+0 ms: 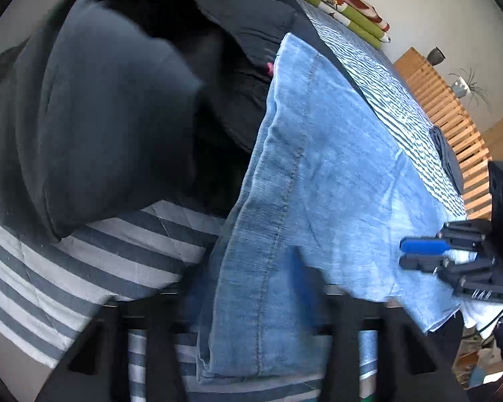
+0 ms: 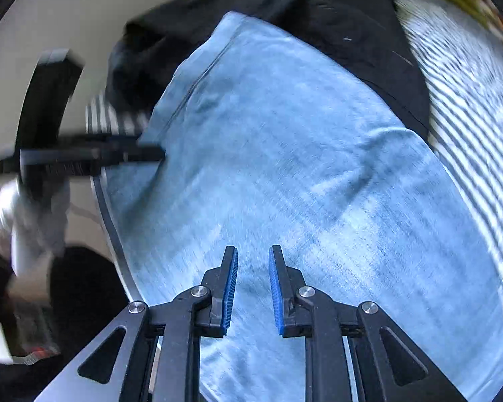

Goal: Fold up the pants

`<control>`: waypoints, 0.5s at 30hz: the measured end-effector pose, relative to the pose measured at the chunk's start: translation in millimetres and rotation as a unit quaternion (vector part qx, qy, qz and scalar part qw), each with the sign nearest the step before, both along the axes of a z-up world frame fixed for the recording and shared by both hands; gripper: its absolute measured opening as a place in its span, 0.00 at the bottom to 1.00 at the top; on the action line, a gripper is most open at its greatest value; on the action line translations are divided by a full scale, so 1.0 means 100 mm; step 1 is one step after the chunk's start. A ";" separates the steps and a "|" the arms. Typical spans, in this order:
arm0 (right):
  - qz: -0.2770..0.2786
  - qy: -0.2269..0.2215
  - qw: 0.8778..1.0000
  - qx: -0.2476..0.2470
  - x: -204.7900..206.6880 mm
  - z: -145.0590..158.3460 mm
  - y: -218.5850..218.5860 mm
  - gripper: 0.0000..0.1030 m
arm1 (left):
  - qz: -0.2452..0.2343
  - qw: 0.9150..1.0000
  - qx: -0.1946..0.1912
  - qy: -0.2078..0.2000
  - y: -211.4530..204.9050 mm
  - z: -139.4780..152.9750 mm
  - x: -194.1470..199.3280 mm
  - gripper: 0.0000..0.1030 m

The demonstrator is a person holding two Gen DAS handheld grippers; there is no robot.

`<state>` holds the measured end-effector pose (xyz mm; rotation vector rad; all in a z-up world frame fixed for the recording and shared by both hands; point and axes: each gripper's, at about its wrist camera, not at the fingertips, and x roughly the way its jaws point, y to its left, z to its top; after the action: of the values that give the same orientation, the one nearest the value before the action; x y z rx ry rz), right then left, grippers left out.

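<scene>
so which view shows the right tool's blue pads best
The right wrist view: the right tool sits centred, both blue pads sharp, jaws apart over the jeans. The left wrist view shows it only sideways at the edge.

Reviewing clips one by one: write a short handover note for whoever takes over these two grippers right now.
Left gripper: shut on the edge of the jeans.
Right gripper: open, holding nothing, over the jeans.
Jeans lie on the striped cover, beside dark clothes.
Done: the legs look laid one on the other.
Left: fold the jeans across their length, then smooth them.
</scene>
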<state>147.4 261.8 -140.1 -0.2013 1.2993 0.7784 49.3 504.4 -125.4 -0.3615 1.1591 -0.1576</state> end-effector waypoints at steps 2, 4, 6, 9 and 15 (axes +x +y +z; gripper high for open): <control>-0.027 0.008 0.999 0.019 0.10 0.11 0.00 0.17 | 0.011 1.000 0.002 -0.018 0.00 0.06 -0.05 0.22; -0.043 0.022 0.998 0.040 0.23 0.26 0.08 0.19 | 0.018 0.999 0.013 -0.042 -0.05 0.14 -0.15 0.17; -0.046 0.036 0.997 0.055 0.33 0.37 0.23 0.25 | 0.011 0.997 0.036 -0.066 -0.19 0.26 -0.21 0.11; -0.033 0.059 0.995 0.069 0.47 0.51 0.52 0.33 | -0.020 0.992 0.063 -0.104 -0.48 0.43 -0.29 0.11; -0.019 0.088 0.996 0.026 0.70 0.44 1.15 0.40 | -0.046 0.990 0.058 -0.124 -0.79 0.46 -0.32 0.11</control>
<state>217.8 376.8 -96.2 -0.0665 1.4418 0.8109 16.8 425.1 -79.6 -0.1786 0.9350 -0.2092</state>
